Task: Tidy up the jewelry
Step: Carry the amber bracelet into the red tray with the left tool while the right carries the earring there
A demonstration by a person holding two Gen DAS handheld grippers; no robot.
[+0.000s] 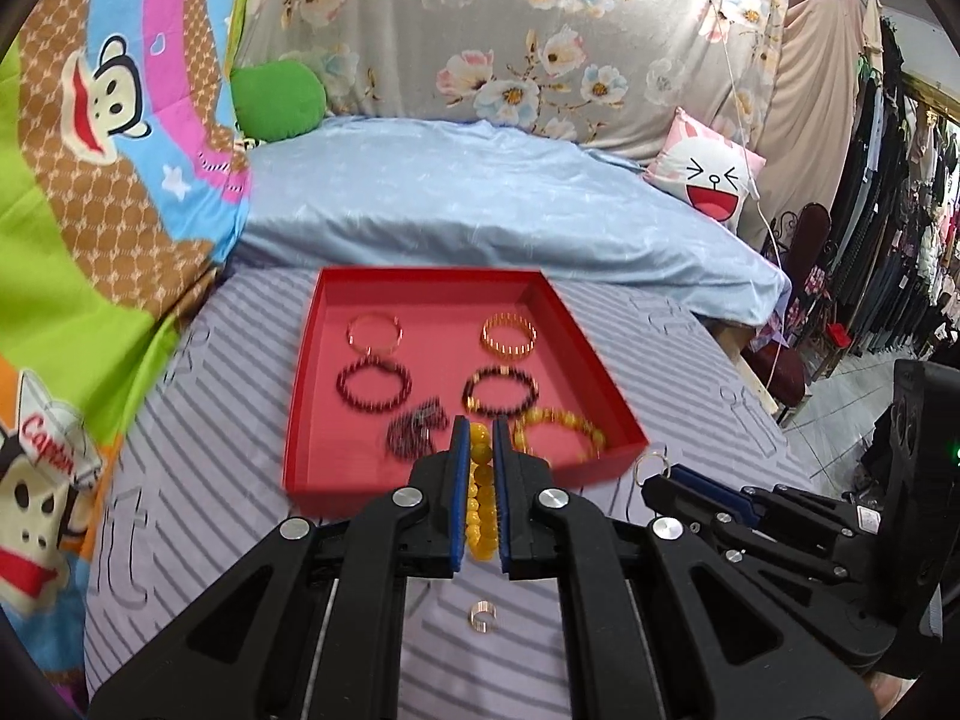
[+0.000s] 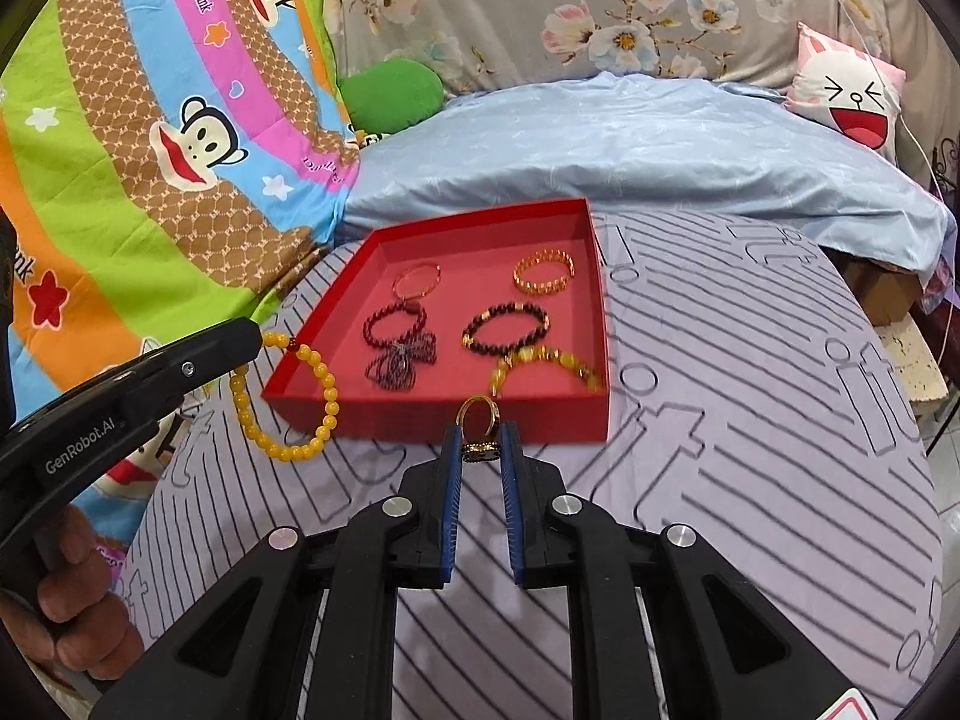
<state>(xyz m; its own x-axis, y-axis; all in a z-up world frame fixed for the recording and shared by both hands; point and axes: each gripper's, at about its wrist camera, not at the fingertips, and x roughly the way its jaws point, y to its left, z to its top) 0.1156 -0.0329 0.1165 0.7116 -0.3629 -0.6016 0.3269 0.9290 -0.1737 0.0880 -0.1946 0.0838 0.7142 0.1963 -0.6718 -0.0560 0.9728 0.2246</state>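
The tray (image 2: 594, 312) is red and sits on a lilac bed cover (image 2: 750, 420) with dark stripes. The beaded bracelet (image 2: 282, 402) is yellow, the ring (image 2: 478, 414) gold, the claw pads (image 2: 451, 480) blue. Behind lie a pale blue sheet (image 1: 480, 198) and a grey flowered cloth (image 1: 540, 30).

Left gripper (image 2: 129, 396) side: "GenRobot.AI" in pale letters, at 8 o'clock in the right wrist view.
Cartoon quilt (image 2: 150, 150) pink band: "Dear frank", at 11 o'clock in the right wrist view.
Cartoon quilt, character's hat: red word starting "Capt", rest blurred, at 9 o'clock in the left wrist view.
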